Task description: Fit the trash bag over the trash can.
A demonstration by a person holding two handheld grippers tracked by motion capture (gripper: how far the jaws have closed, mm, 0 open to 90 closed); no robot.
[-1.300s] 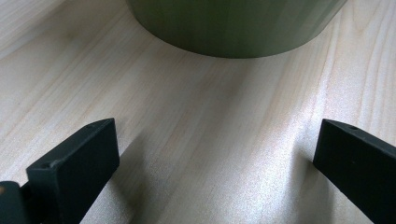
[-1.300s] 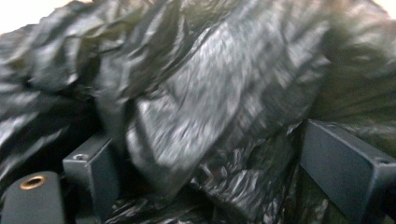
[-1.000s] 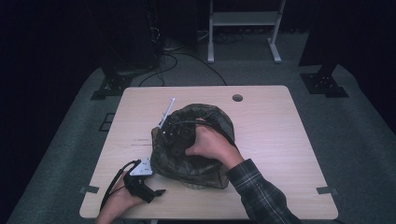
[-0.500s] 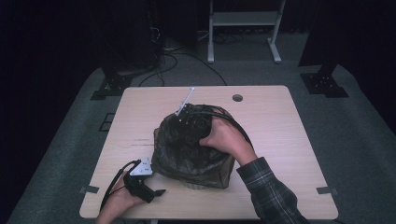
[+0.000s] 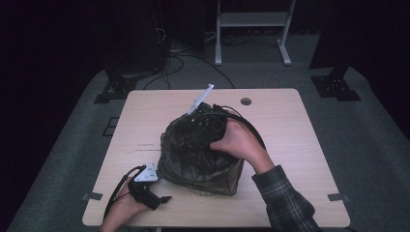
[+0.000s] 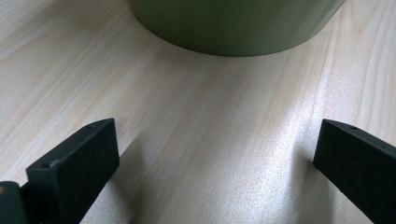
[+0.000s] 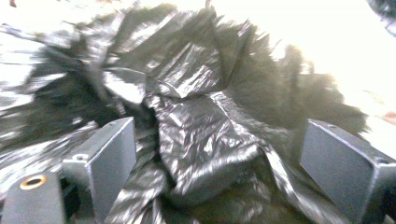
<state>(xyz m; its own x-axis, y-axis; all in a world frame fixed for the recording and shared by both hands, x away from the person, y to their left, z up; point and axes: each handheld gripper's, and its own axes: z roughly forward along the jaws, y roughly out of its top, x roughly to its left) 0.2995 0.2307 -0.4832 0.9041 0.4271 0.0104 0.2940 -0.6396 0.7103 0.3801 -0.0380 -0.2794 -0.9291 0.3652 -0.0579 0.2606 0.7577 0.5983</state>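
Overhead, a pale wooden table (image 5: 300, 145) on grey carpet (image 5: 372, 145) holds a bagged bin (image 5: 203, 164); both tools gape empty.

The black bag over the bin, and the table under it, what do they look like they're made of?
The black bag looks like thin plastic film: crinkled and glossy, with bright glints along its creases. The table looks like pale wood or wood-look laminate: fine straight grain lines with a soft satin sheen; which of the two I cannot tell.
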